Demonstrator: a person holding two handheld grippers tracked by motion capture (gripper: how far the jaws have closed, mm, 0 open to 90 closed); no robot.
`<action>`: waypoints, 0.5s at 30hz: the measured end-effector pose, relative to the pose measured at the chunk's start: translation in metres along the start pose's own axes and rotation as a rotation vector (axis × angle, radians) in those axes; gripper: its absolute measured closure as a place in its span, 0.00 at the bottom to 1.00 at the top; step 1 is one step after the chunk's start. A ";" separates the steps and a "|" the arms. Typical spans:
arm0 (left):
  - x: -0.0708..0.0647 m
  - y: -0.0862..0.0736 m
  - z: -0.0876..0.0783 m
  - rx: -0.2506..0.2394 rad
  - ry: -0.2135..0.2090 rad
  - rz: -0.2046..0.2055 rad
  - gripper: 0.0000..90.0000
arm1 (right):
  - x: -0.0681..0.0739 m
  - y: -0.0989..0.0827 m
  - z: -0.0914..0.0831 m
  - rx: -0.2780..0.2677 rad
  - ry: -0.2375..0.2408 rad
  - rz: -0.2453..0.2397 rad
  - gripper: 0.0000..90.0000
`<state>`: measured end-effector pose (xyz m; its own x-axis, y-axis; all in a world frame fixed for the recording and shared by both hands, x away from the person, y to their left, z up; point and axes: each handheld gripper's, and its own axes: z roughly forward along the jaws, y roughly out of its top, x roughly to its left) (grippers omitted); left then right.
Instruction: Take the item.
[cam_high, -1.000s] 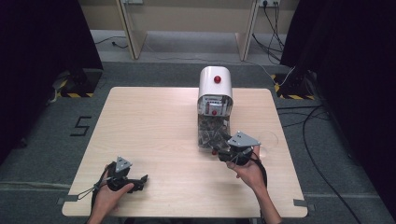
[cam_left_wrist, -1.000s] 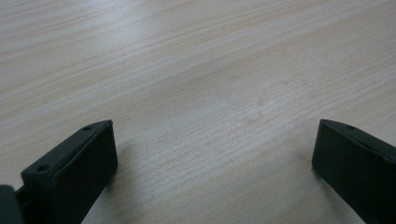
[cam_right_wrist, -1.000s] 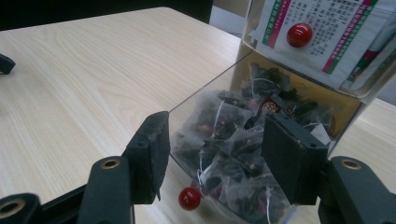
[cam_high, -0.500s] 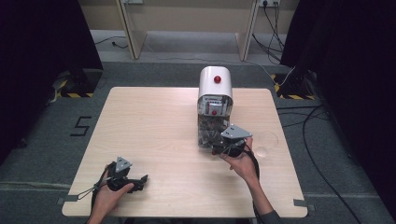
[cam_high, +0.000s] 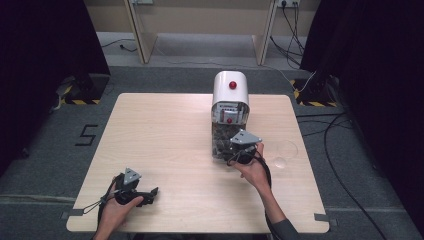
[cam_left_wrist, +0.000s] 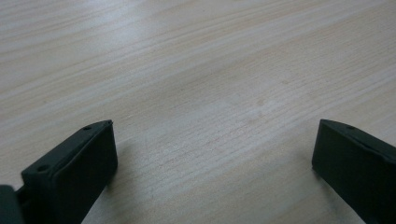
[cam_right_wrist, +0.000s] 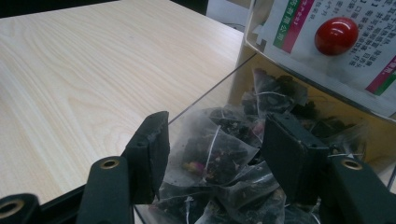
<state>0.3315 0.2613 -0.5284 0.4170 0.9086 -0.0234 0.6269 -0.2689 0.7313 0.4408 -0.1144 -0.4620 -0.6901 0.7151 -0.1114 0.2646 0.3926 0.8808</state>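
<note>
The label on the white dispenser (cam_high: 230, 95) has writing too small to read, beside a red knob (cam_right_wrist: 336, 35). The right hand-held gripper (cam_right_wrist: 215, 140) reaches into its clear bin, jaws apart around a tea bag (cam_right_wrist: 212, 151), not pressing. The bin sits at the table (cam_high: 160, 135) centre, toward 2 o'clock. The left hand-held gripper (cam_left_wrist: 210, 149) lies open at 7 o'clock.

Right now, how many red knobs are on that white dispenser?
2: one on the white dispenser dome's top, one smaller on its front flap. Others may be hidden.
</note>
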 end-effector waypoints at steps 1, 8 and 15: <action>0.000 0.000 0.000 0.000 0.000 0.000 0.00 | -0.001 0.000 0.002 0.001 -0.001 0.002 0.47; 0.000 0.000 0.000 0.000 0.000 0.000 0.00 | -0.005 -0.003 0.008 0.015 0.001 0.032 0.47; 0.000 0.000 0.000 0.000 0.000 0.000 0.00 | -0.008 -0.005 0.012 0.030 0.012 0.052 0.51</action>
<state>0.3315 0.2613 -0.5283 0.4171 0.9086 -0.0233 0.6269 -0.2690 0.7312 0.4527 -0.1150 -0.4711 -0.6830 0.7279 -0.0603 0.3199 0.3724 0.8712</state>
